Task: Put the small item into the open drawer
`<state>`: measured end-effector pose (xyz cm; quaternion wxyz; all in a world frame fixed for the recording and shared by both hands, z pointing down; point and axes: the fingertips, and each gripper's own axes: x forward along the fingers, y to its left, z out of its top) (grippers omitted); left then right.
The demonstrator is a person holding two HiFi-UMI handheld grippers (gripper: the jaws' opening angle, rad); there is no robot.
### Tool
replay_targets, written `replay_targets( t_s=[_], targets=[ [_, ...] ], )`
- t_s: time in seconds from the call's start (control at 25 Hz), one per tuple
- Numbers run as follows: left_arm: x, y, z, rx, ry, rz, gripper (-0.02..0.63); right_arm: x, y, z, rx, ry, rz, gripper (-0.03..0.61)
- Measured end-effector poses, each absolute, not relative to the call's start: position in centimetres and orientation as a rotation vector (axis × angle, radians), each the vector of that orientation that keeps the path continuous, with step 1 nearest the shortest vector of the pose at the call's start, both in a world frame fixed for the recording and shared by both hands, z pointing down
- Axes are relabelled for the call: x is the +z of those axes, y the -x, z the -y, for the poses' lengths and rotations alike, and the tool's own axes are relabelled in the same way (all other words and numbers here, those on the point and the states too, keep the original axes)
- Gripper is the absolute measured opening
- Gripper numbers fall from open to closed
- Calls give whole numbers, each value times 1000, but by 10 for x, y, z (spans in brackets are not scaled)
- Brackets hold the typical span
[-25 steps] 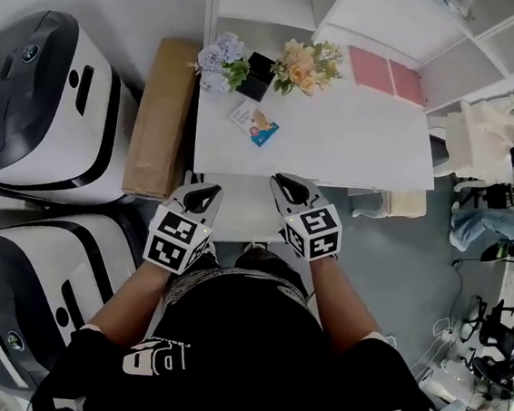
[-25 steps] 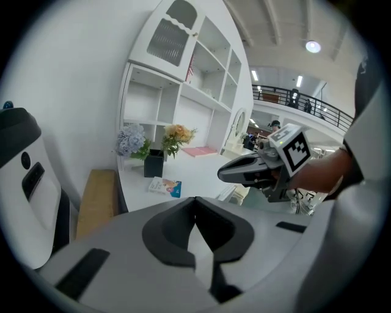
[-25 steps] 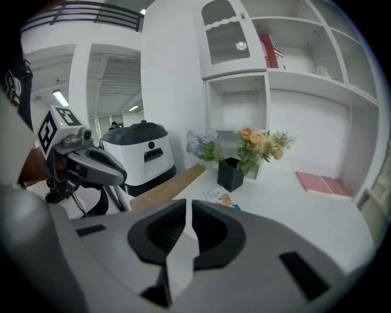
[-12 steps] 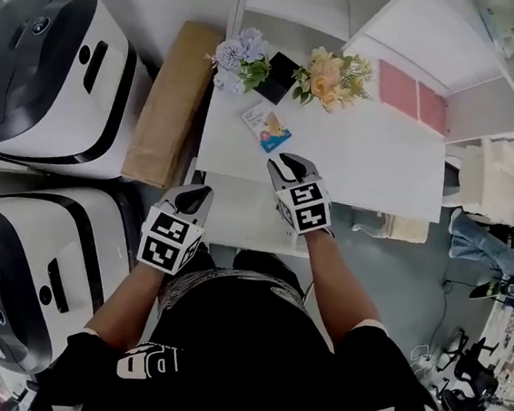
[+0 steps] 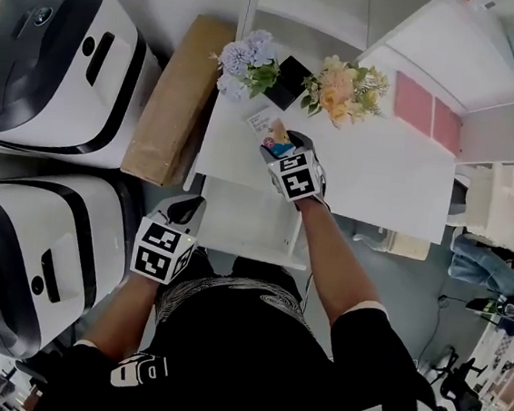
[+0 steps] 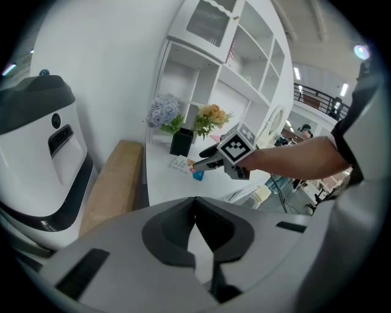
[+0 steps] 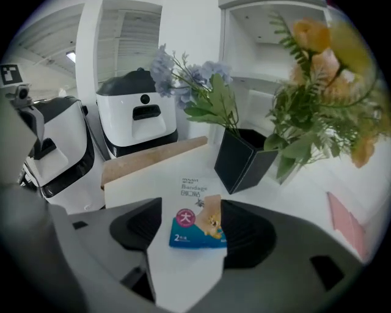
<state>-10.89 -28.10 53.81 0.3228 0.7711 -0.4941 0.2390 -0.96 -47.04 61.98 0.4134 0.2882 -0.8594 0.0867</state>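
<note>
While your right tool (image 5: 273, 144) straddles the bandage box (image 7: 197, 231), no grip yet
Its jaws have just been opening to take it off the counter (image 5: 378, 185); left tool (image 6: 195, 209), jaws together, idles beside the open drawer (image 5: 241, 226)

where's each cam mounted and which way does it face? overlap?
Head view: on the head, steeply down at desk and open drawer; shows torso, arms, left tongs, right tongs.
Left gripper view: on left tongs, across the desk toward shelves; shows its shut jaws, right forearm.
Right gripper view: on right tongs, down at the packet between its jaws, which have just been opening.
Shared: all three see packet and flowers.
</note>
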Motion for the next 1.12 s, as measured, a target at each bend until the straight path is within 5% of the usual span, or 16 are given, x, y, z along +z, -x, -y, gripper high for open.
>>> replay_targets(
  t_s=[0.48,1.12],
  targets=[
    [543,129,264,603,-1917,1385,14,669,27,510,307,-656,2044,393],
    [536,146,250,574,-1914,1407,14,678,21,511,390,-683,1950,396]
  ],
)
